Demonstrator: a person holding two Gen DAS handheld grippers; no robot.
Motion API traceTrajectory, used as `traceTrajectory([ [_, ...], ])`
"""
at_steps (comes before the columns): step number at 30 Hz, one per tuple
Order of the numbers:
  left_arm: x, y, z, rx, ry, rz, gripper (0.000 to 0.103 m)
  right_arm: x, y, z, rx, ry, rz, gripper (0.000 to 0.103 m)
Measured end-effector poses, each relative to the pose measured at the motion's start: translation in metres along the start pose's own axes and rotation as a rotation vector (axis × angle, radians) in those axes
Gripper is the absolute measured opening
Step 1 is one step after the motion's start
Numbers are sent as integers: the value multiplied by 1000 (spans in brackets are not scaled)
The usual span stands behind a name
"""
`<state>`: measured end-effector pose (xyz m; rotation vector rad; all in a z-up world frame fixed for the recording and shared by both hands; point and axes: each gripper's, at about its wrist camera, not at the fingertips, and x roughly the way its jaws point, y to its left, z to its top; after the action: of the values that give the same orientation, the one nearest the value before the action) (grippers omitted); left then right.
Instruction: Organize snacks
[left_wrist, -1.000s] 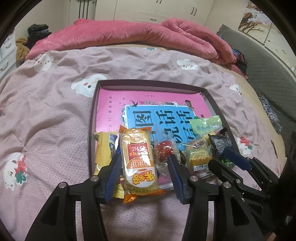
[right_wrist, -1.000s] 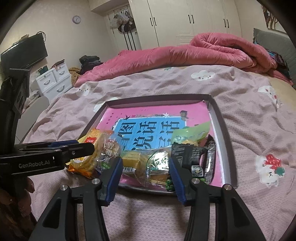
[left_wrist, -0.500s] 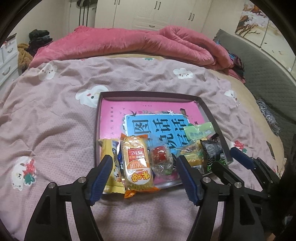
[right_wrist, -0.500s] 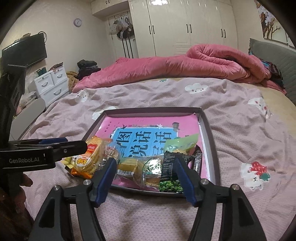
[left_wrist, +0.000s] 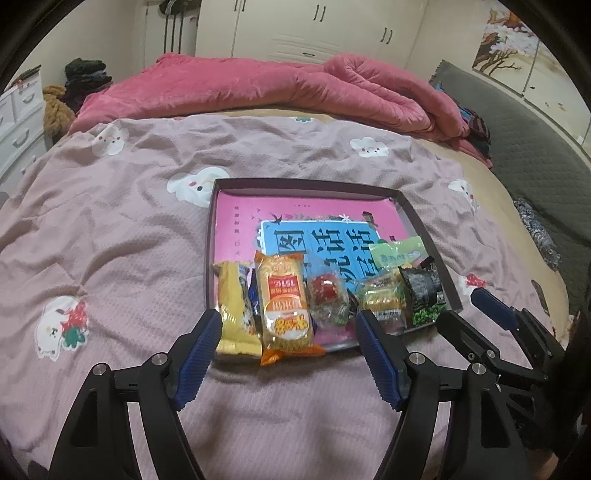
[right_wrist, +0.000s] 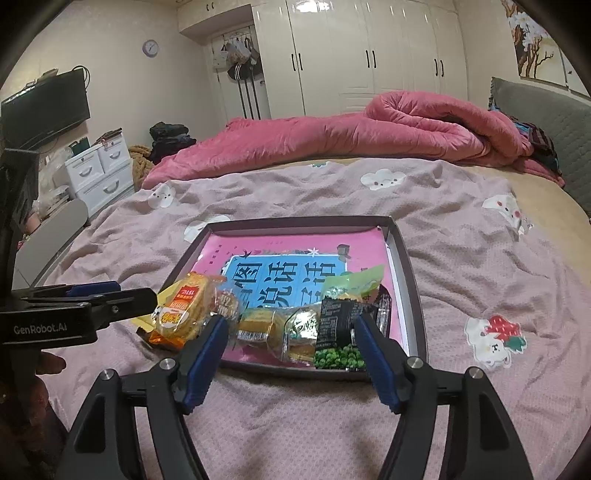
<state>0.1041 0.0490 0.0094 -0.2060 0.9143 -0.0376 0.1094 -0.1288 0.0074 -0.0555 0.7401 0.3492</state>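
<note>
A dark tray (left_wrist: 209, 251) (right_wrist: 410, 273) with a pink and blue book inside lies on the bed. Snack packs line its near edge: a yellow pack (left_wrist: 231, 306), an orange rice-cracker pack (left_wrist: 284, 306) (right_wrist: 183, 314), a clear pack with a red sweet (left_wrist: 327, 299), a yellow cake pack (left_wrist: 382, 301) (right_wrist: 269, 328), a black pea pack (left_wrist: 423, 291) (right_wrist: 338, 332) and a light green pack (left_wrist: 397, 253) (right_wrist: 354, 282). My left gripper (left_wrist: 288, 332) is open and empty, just short of the orange pack. My right gripper (right_wrist: 290, 332) is open and empty, in front of the cake and pea packs.
The bed has a mauve cover with cloud prints (left_wrist: 110, 236). A rolled pink duvet (right_wrist: 351, 136) lies at the far side. White drawers (right_wrist: 99, 177) and a TV (right_wrist: 44, 107) stand at the left. A grey headboard (left_wrist: 535, 147) is at the right.
Both grippers have drawn back from the tray toward me and opened wider. The snacks stay where they were along the tray's near edge.
</note>
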Motion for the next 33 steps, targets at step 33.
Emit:
traceTrajectory([
  [33, -44, -16, -73, 5, 20, 14, 78, -51, 2, -43, 22, 42, -47, 88],
])
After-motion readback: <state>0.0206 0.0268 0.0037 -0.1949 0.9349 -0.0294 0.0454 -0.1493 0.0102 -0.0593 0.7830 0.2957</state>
